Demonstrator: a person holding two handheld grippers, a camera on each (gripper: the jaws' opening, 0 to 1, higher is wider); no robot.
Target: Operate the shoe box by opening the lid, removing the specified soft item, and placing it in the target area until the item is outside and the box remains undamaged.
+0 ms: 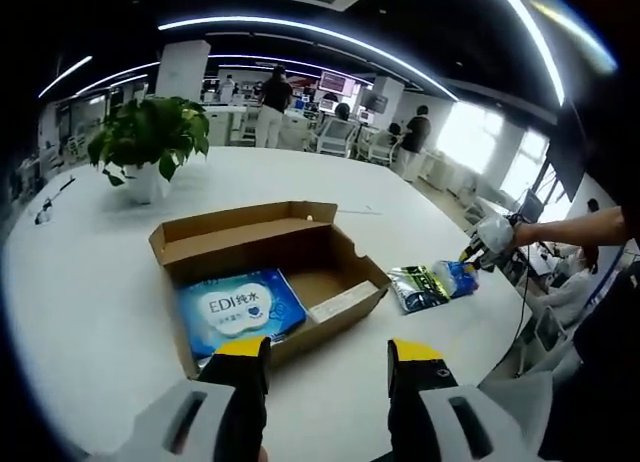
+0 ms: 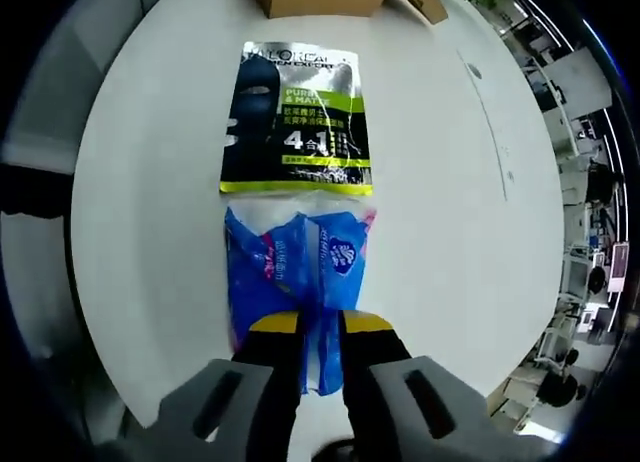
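- The right tongs (image 2: 320,327) pinch the blue tissue pack (image 2: 300,272) lying on the counter (image 2: 150,182) outside the shoe box (image 1: 265,272); a thin grip could tear its wrapper.
- The left tongs (image 1: 328,367) hover wide apart, holding nothing, and could dent the box's near wall.

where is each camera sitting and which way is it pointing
Left gripper view: rides the left tongs, facing across the white table at the open shoe box holding a blue EDI pack; the person's arm and the right tongs enter from the right.
Right gripper view: rides the right tongs, looking down at the blue tissue pack they pinch, beside a black face mask sachet.
Shared: table, box, tissue pack, sachet.
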